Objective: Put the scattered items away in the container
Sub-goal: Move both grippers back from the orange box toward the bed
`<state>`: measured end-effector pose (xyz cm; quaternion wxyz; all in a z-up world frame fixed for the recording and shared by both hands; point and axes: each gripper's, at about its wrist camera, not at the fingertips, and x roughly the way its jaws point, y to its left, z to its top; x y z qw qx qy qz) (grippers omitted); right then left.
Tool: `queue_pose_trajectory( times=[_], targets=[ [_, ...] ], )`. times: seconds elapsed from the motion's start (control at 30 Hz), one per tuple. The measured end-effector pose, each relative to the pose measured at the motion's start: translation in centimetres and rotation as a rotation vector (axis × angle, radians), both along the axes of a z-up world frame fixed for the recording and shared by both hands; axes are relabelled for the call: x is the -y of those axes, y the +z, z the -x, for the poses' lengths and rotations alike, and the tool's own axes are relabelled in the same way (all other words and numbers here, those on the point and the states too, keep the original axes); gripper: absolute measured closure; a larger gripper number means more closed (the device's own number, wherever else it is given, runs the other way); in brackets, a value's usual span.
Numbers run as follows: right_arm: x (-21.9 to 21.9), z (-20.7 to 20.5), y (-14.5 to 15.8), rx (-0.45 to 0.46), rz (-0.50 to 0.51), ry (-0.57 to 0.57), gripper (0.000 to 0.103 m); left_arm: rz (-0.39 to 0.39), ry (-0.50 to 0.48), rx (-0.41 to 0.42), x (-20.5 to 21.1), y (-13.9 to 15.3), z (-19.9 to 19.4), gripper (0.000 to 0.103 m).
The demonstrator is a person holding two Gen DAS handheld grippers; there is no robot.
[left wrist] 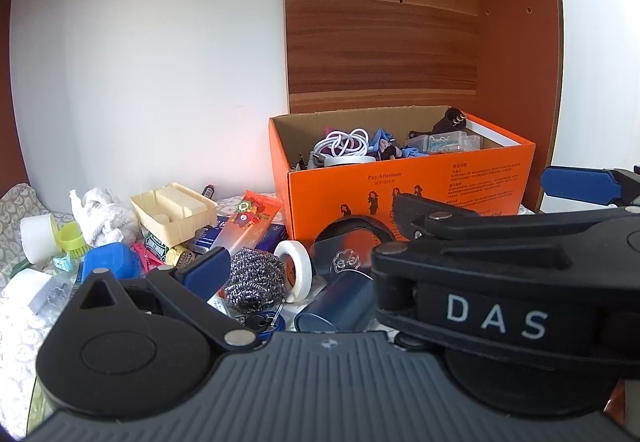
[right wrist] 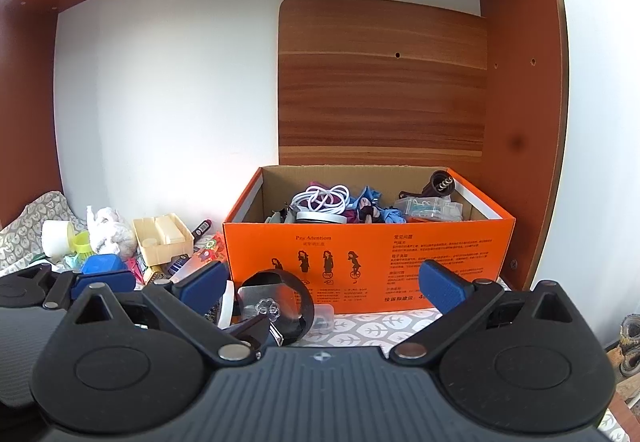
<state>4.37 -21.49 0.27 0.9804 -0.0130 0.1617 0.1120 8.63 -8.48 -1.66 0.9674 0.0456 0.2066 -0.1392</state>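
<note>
Orange box (right wrist: 368, 266): part filled, against the back wall. Loose items: steel scourer (left wrist: 256, 278), tape roll (left wrist: 296, 270), heaped left of it. My right gripper (right wrist: 320, 286): spread, empty. My left gripper (left wrist: 380, 226): spread, empty. Step: between picks, I judge. Next: choose one item and close on it.

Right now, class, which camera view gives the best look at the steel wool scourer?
The left wrist view: the steel wool scourer sits unobstructed beside the tape roll. In the right wrist view, the right gripper's left finger hides it almost entirely.

open orange box (right wrist: 360, 262) part-filled; clutter (left wrist: 168, 238) left.
</note>
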Motion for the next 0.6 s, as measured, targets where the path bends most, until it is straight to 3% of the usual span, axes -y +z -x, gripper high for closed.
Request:
queue_pose_trajectory(
  times=[0.6],
  targets=[
    [-0.5,0.23,-0.25,-0.017,-0.025,0.011,0.0,0.03,-0.023,-0.01,-0.42,-0.1,0.16,0.0]
  ],
)
